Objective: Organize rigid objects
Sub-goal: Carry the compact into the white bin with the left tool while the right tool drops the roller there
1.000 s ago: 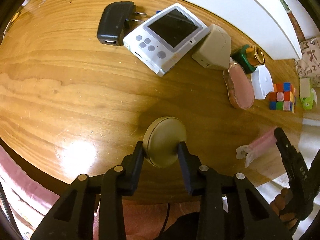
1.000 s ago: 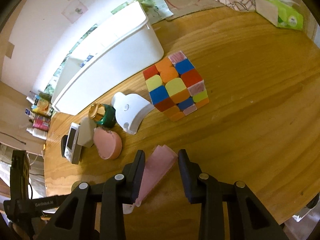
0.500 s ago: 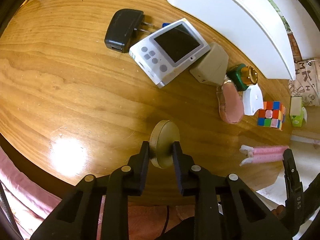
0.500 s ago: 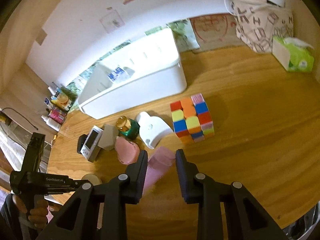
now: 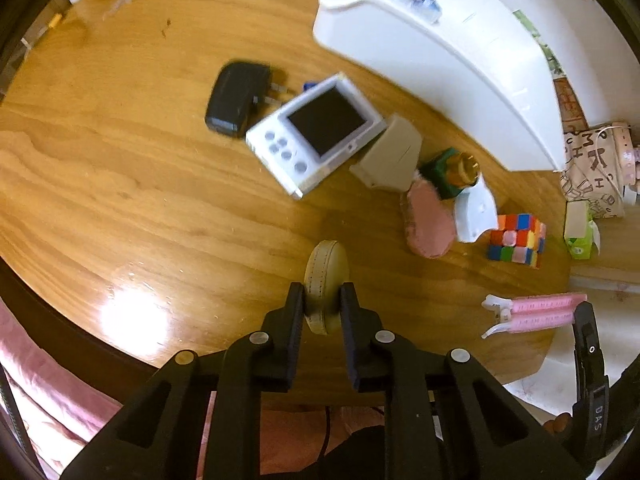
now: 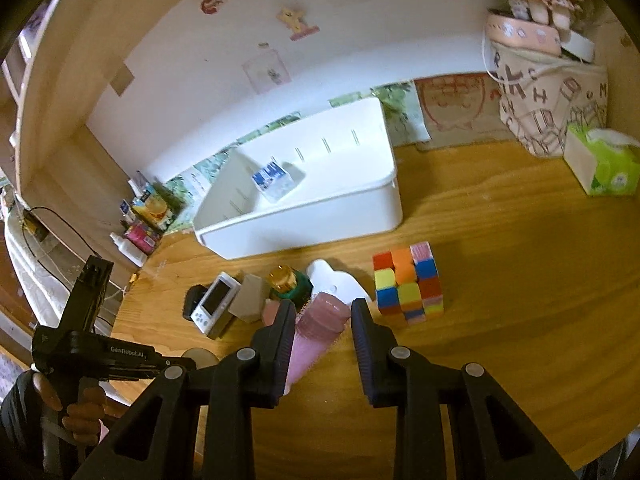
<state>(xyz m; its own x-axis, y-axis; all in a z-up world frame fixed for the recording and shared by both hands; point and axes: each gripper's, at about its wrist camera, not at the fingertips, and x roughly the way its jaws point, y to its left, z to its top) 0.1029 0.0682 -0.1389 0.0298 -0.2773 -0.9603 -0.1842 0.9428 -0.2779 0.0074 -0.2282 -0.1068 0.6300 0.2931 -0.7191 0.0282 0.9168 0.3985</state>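
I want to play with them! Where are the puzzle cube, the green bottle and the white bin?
puzzle cube (image 6: 408, 286), right wrist view, its yellow corner tile.
green bottle (image 6: 289, 282), right wrist view, its gold cap.
white bin (image 6: 320, 222), right wrist view, its front wall.

The black charger (image 5: 236, 98) is motion-blurred; the pink disc (image 6: 270, 312) sits half hidden behind the fingers (image 6: 282, 332).
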